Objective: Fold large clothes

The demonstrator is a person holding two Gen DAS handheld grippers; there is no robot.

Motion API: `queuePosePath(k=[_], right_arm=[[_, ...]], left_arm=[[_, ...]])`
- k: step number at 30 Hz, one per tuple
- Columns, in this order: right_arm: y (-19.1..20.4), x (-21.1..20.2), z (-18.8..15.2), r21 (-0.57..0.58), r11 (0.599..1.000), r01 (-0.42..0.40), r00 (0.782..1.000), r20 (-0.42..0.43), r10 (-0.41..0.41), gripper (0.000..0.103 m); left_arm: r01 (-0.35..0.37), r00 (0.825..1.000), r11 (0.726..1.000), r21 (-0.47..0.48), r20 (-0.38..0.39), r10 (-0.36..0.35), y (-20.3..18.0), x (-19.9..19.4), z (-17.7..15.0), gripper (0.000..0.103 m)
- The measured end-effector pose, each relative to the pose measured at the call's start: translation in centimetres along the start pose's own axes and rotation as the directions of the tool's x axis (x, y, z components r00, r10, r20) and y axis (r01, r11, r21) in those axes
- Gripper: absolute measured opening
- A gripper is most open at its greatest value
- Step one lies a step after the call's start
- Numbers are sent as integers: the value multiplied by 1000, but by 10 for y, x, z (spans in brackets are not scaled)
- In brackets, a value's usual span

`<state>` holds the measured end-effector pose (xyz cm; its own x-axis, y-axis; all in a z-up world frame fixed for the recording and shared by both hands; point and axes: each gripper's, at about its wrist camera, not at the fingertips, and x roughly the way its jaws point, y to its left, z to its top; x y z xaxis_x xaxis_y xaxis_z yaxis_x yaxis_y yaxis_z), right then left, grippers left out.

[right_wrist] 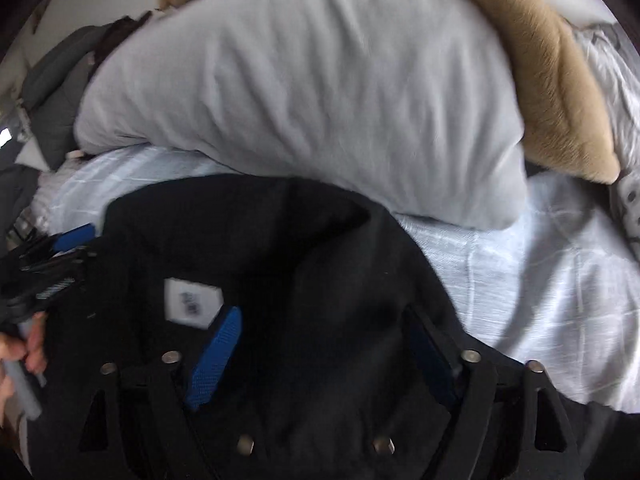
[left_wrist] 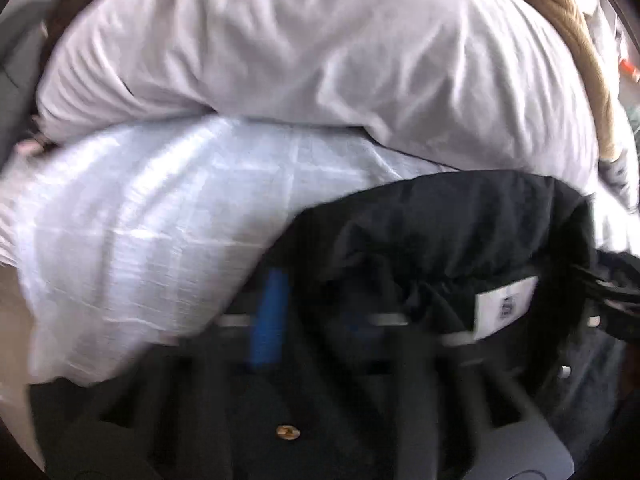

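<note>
A black garment [right_wrist: 304,264] with a white neck label [right_wrist: 192,302] lies bunched on the pale bed sheet [right_wrist: 540,292]. It also shows in the left wrist view [left_wrist: 460,232] with its label [left_wrist: 504,306]. My right gripper [right_wrist: 320,356] has its blue-padded fingers [right_wrist: 214,356] spread wide with the black cloth between and over them. My left gripper [left_wrist: 316,320] is blurred; one blue finger [left_wrist: 268,316] shows, the other is hidden under the black cloth. The left gripper also appears at the left edge of the right wrist view [right_wrist: 60,248], at the garment's edge.
A large white pillow [right_wrist: 312,96] lies across the bed just beyond the garment, also in the left wrist view [left_wrist: 304,44]. A tan furry blanket [right_wrist: 560,92] lies behind it at the right. Grey fabric [right_wrist: 52,80] is piled at the far left.
</note>
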<state>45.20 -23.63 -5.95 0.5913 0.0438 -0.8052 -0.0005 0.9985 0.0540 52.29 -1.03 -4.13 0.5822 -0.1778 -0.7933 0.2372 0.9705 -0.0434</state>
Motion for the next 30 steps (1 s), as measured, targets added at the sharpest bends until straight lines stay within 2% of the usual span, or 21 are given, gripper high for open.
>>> queuePosePath(k=[1, 2, 4, 5, 7, 10, 11, 12, 13, 14, 15, 16, 17, 18, 21, 25, 27, 30], right_arm=[[0, 6, -2, -4, 999, 45, 999, -8, -45, 32], [-1, 8, -2, -5, 997, 82, 997, -7, -82, 19], [-11, -6, -8, 55, 992, 114, 990, 78, -118, 11], [-14, -14, -11, 79, 988, 136, 982, 121, -145, 10], [-13, -15, -10, 87, 985, 149, 976, 148, -160, 10], [-7, -2, 0, 97, 985, 146, 977, 143, -159, 11], [-5, 4, 3, 95, 985, 143, 978, 138, -156, 16], [-2, 15, 6, 78, 988, 136, 982, 124, -145, 20], [-2, 22, 7, 63, 989, 136, 983, 118, -142, 26], [-4, 22, 6, 57, 990, 133, 983, 124, -139, 28], [-6, 19, 5, 58, 991, 119, 984, 129, -126, 30], [-11, 15, 3, 63, 995, 82, 988, 125, -90, 41], [-18, 6, -2, 65, 997, 39, 992, 121, -47, 53], [-23, -1, -5, 67, 997, 22, 992, 120, -30, 54], [-33, -39, -32, 25, 1000, -11, 989, 148, 7, 54], [-36, -73, -83, -51, 999, -13, 993, 120, 19, 54], [-47, -79, -106, -53, 998, -25, 994, 102, 30, 54], [-49, -89, -138, -46, 998, -47, 995, 80, 51, 54]], left_arm=[[-16, 999, 1000, -12, 31, 17, -1, -6, -2, 5], [-32, 996, 999, -14, 81, 33, -3, -16, -3, 4], [-20, 977, 998, -52, 209, 30, -4, -39, -6, 4], [-13, 970, 998, -62, 240, 28, -5, -43, -5, 4], [-22, 961, 998, -57, 275, 37, -13, -39, 1, 4], [-32, 965, 997, -68, 258, 49, -19, -12, 6, 6], [-41, 968, 998, -54, 245, 53, -22, -1, 6, 6], [-54, 973, 998, -36, 224, 60, -24, 13, 5, 13], [-63, 971, 997, -33, 228, 69, -24, 15, 4, 18], [-61, 967, 997, -36, 244, 68, -23, 13, 3, 20], [-44, 965, 998, -46, 257, 55, -21, 4, 1, 32], [-34, 964, 998, -53, 261, 47, -19, -5, -2, 51], [-21, 962, 998, -59, 270, 36, -16, -14, -5, 59], [4, 953, 998, -57, 304, 14, -14, -33, -13, 64], [1, 952, 1000, 22, 307, -7, -16, -69, -32, 64], [9, 973, 989, 149, 228, -43, -24, -99, -72, 64], [46, 984, 984, 172, 163, -74, -29, -104, -92, 64], [108, 984, 973, 202, 120, -134, -41, -103, -116, 64]])
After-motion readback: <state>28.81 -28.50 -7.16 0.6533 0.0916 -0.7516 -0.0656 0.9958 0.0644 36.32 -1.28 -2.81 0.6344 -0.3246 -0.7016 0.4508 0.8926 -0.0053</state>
